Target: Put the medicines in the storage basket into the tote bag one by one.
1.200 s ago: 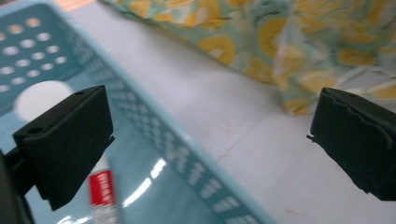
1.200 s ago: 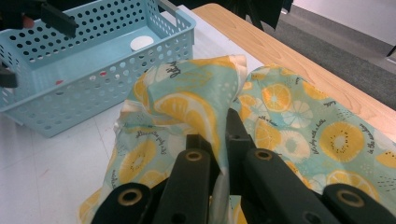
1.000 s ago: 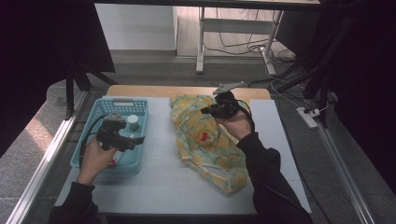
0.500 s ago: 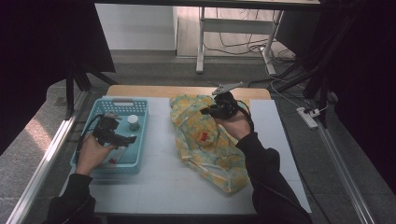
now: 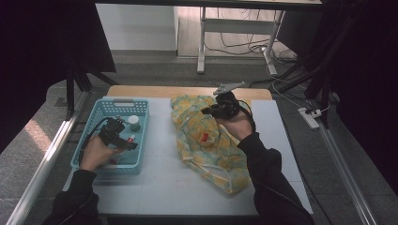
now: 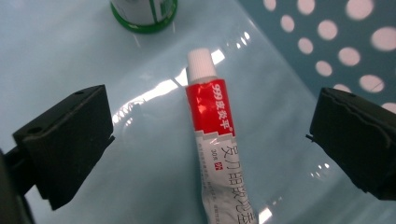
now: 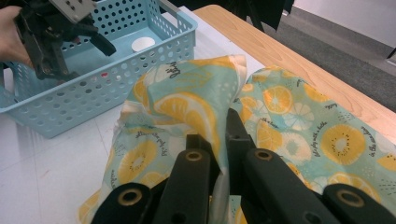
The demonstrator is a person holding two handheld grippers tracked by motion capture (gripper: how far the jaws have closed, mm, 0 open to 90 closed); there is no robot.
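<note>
Spread wide, the left gripper [image 6: 210,140] hangs low inside the blue basket [image 5: 141,105], straddling a red-and-white tube [image 6: 217,140]. That tube lies between the jaws, its long axis running away from them, white cap farthest, so closing would pinch it across its width. A green-banded bottle [image 6: 144,14] stands just past the cap. Well off to the side, the right gripper [image 7: 222,140] is pressed together on a fold of the lemon-print bag [image 7: 299,126], probably its mouth edge. Both rest on the white tabletop [image 5: 159,183]; grey floor surrounds it.
</note>
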